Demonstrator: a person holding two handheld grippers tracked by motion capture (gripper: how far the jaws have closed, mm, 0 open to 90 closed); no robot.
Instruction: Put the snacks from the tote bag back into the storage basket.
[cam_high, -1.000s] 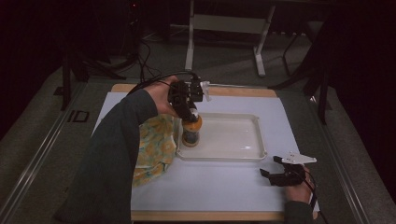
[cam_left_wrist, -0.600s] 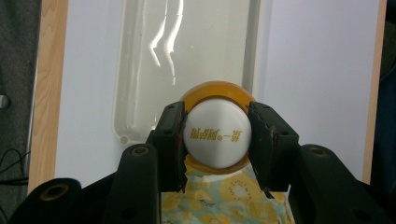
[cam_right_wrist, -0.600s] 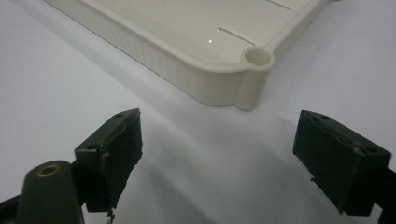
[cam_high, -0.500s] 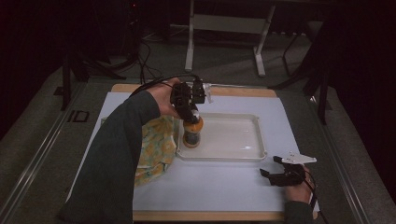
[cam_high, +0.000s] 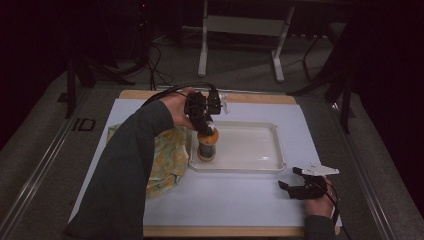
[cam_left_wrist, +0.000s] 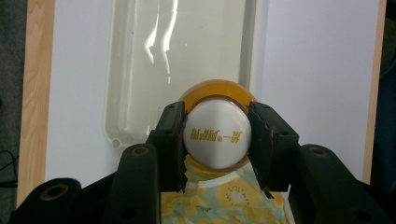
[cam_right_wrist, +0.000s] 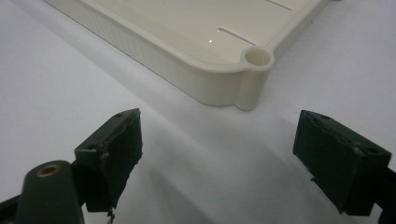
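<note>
An orange bottle with a white cap stands upright at the left end of the white tray. My left gripper points down from above and is shut on the cap, one jaw on each side. I cannot tell whether the bottle's base touches the tray floor. In the left gripper view the tray lies beyond the bottle. My right gripper rests on the white mat by the tray's front right corner, open with nothing between its jaws. The tray's corner lies just ahead of it.
A yellow-green patterned cloth lies crumpled on the mat left of the tray, and shows under the bottle. The white mat covers a wooden tabletop. Dark floor and table legs lie beyond the far edge.
My left gripper has sunk a little with the bottle at the tray's left end. The right gripper has stayed where it was.
</note>
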